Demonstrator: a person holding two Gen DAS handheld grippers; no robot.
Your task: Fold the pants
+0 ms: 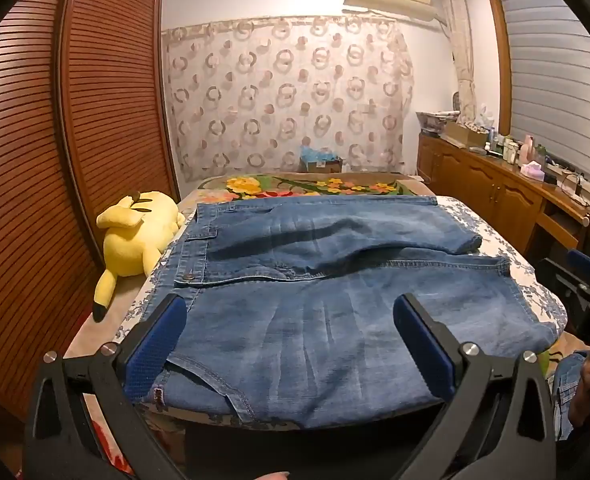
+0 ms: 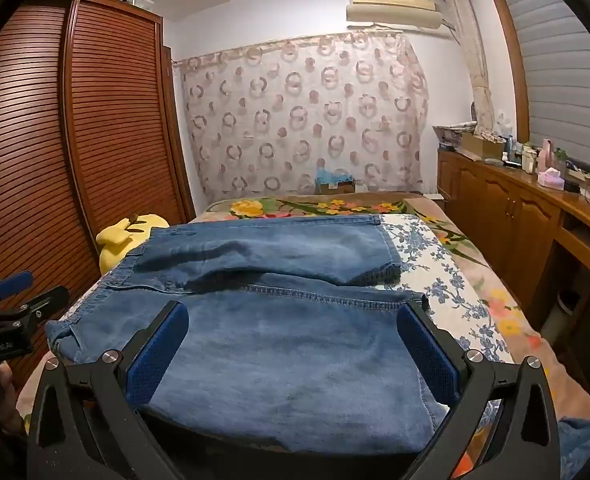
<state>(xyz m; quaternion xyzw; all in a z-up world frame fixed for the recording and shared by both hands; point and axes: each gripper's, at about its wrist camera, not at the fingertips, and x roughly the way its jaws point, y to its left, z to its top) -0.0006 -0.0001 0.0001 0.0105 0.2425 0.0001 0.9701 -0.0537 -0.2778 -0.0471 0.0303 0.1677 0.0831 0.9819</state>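
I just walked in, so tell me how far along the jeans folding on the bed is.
Done: the jeans lie spread across the bed, waistband toward the yellow plush toy. In hand: nothing; the left gripper and right gripper are both open above the denim. Left: every fold.

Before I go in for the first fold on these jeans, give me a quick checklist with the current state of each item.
1. Left gripper open, nothing held: ok.
2. Right gripper open, nothing held: ok.
3. Jeans spread on the bed: ok.
4. Jeans lying smooth: not ok, the far leg is bunched and crooked.
5. Yellow plush toy off the denim: ok, beside the waistband end.
6. Near edge fully supported: not ok, it drapes over the bed's edge.
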